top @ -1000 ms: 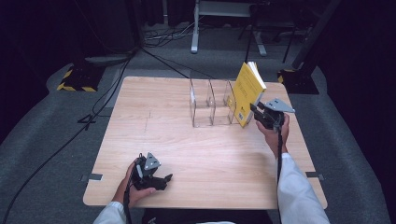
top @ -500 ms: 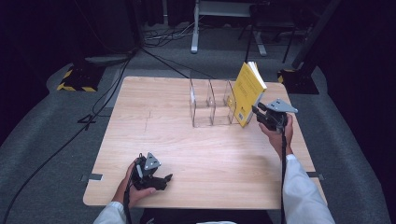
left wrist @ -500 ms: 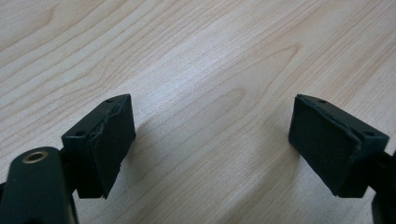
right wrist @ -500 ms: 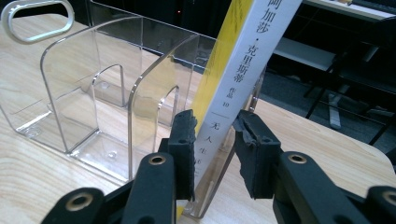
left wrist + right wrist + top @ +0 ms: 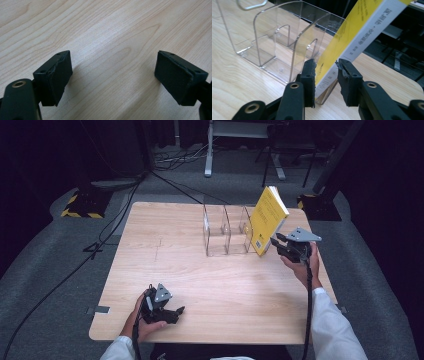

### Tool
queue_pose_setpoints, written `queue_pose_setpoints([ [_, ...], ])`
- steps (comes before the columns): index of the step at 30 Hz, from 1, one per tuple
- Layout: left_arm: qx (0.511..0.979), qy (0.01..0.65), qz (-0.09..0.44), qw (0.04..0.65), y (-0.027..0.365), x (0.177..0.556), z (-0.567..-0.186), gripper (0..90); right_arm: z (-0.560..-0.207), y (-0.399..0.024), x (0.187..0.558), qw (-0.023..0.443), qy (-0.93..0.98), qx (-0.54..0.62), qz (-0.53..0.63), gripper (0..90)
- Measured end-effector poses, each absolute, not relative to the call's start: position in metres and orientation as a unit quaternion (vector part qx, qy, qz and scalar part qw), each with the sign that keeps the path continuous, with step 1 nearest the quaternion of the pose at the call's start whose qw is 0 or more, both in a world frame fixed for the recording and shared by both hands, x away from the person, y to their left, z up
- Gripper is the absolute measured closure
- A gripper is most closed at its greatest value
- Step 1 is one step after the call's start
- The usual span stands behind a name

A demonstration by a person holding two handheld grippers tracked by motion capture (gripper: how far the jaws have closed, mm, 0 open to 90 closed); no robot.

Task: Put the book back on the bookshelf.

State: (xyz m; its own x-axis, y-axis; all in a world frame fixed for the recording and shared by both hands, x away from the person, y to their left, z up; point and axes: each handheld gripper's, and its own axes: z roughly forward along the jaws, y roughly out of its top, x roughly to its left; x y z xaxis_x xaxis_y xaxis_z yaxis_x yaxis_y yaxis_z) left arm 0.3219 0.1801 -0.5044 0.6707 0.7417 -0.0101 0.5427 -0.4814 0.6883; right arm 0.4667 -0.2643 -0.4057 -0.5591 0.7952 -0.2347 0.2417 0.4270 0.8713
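High view: a pale wooden table (image 5: 200, 270) occupies the centre of the field, with dark grey floor around it. Near its far right part stands a clear acrylic file holder (image 5: 226, 230) with several upright dividers; in the right gripper view the same holder (image 5: 274, 37) shows its curved partition walls and open slots. A yellow book (image 5: 267, 220) leans tilted against the right end of the holder, its lower edge on the table and its top slanting up and to the right. In the right gripper view the yellow book (image 5: 352, 32) runs diagonally, its white spine with print facing the camera, and its lower corner lies between the two black jaws.

The right gripper (image 5: 278, 243), held in the person's right hand (image 5: 302, 267), meets the lower right edge of the book. Its jaws have just been opening slightly; the book's corner sits between them, close to the left pad, with a visible gap on the right pad's side, so the claw is spread a little around the book rather than pinching it.

The left gripper (image 5: 176, 312) rests low over the near left part of the table, well apart from the book. In the left gripper view its pads (image 5: 53, 75) stand wide apart, above bare wood grain, holding nothing.
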Motion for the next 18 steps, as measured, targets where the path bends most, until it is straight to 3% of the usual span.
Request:
queue_pose_setpoints([
  [18,0.848,0.379,0.146,0.341,0.18,0.322,-0.504,15.2,-0.397,-0.275,0.445,0.276,0.812,0.312,0.408,52.8],
])
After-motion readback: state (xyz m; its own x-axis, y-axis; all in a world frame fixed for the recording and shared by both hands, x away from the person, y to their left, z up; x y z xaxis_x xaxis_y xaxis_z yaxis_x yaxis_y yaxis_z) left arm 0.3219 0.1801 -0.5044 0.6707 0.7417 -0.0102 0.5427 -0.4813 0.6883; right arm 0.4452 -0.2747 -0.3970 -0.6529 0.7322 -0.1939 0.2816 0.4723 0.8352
